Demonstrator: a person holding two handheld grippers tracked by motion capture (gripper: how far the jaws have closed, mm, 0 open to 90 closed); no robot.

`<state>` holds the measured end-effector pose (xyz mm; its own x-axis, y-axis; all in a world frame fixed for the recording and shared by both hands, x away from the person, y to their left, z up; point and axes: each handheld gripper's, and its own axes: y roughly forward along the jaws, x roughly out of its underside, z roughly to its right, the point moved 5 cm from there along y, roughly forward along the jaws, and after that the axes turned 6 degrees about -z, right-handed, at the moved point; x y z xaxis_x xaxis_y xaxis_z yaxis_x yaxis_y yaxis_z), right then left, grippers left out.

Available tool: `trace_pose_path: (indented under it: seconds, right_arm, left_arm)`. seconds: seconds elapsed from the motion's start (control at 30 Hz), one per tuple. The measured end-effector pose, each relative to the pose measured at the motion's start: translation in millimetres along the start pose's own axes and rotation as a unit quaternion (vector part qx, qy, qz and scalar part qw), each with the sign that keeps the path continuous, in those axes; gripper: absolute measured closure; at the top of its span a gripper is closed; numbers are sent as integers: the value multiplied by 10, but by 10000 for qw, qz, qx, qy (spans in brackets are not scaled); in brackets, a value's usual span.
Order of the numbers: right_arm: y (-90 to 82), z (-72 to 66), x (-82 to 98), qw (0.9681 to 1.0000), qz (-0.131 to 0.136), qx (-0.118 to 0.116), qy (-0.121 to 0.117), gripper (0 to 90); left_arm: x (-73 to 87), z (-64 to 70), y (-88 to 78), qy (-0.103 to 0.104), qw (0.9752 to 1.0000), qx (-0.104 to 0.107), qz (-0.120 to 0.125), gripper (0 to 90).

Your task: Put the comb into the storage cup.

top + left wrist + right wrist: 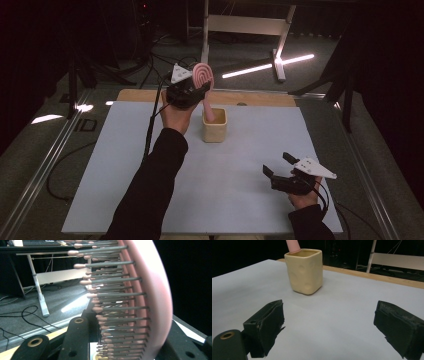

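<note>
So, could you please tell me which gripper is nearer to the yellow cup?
Left. The left gripper holds the pink hairbrush just above the cup; the right gripper rests open, well away near the table's front.

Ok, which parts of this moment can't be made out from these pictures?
- Cup interior: in the high view the brush handle stands in it; in the right gripper view the rim is too high to see over.
- Hairbrush handle: cut off by the bottom edge in the left gripper view, and by the top edge in the right gripper view.
- Left gripper contact with the brush: too small in the high view.
</note>
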<state>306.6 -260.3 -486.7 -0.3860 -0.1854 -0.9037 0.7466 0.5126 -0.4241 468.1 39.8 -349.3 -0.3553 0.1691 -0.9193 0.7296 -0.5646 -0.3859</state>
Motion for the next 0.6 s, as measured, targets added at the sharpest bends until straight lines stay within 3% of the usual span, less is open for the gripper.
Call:
trace_pose_path:
  seconds: [0.6]
  right_arm:
    - [-2, 0, -3, 10000, 1, 10, -22, 92]
  left_arm:
    - [126, 11, 29, 79, 9999, -28, -126, 634]
